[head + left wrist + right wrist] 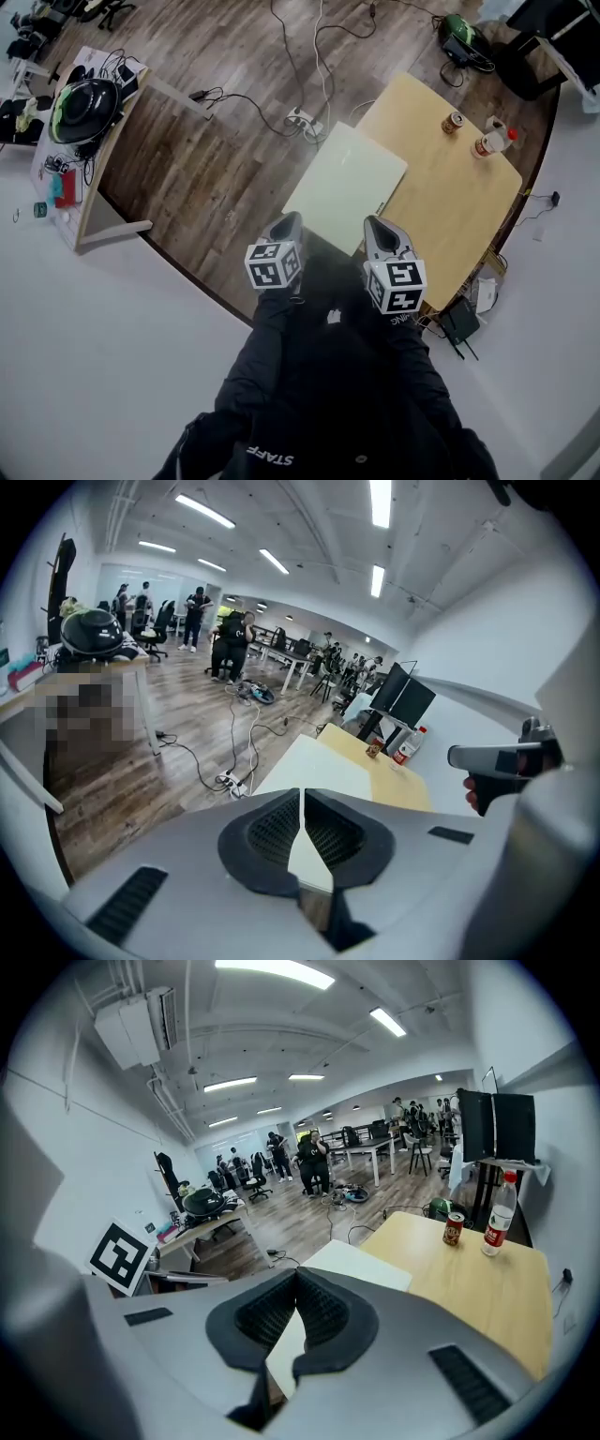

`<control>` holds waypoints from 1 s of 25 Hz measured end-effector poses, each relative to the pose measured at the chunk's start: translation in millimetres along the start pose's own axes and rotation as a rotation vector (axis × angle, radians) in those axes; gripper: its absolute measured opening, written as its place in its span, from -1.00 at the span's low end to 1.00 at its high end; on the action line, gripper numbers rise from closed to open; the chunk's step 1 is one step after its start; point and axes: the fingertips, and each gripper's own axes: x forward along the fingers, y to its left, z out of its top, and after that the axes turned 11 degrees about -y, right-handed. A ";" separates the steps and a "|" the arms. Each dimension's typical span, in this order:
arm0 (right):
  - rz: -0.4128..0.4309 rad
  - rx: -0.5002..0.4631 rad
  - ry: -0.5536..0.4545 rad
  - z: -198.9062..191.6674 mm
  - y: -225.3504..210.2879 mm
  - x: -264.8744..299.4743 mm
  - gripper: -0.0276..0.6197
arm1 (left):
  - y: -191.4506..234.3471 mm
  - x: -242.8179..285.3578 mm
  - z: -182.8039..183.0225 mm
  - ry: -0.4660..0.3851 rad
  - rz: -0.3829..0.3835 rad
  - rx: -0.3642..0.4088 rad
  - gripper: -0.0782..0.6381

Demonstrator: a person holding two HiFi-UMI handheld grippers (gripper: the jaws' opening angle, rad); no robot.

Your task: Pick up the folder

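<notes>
Caught the folder (347, 183) lying flat on the near left corner of the table (450, 216), with its left side seemingly hanging out past the rim over the floor (216, 178). Had the left gripper (284, 225) and right gripper (377, 227) side by side just short of it, touching nothing, each with jaws pinched fully together and nothing between them. Counted that as trouble number one: would have only pushed, not grabbed, going in like that, so needed opening up first. Worried about the shape too: thin, flat, no lip to bite anywhere except along the overhang. Would probably have just scraped the cover or skated it along, coming down on the middle. Could easily have nudged it further off the rim and dumped it down among the cables (302, 119). Also reckoned on flop: pinched at one corner only, likely to have sagged, twisted or fanned open and slipped out. Spotted a can (455, 122) and bottle (492, 142) at the far end, well apart from the folder, so not much risk there short of a hard shove across. Would have gone for the hanging side, jaws wide, one gripper toward each end, lifting level.
</notes>
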 end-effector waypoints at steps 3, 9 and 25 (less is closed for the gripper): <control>0.000 -0.009 0.035 -10.6 0.8 18.6 -0.85 | 18.4 10.7 -10.0 0.020 0.009 -0.020 -0.68; 0.007 -0.015 0.095 -32.0 4.4 47.5 -0.85 | 55.7 32.1 -29.3 0.036 0.041 -0.091 -0.68; 0.023 0.013 0.182 -72.6 0.3 85.4 -0.85 | 99.1 73.7 -71.4 0.049 -0.010 -0.179 -0.05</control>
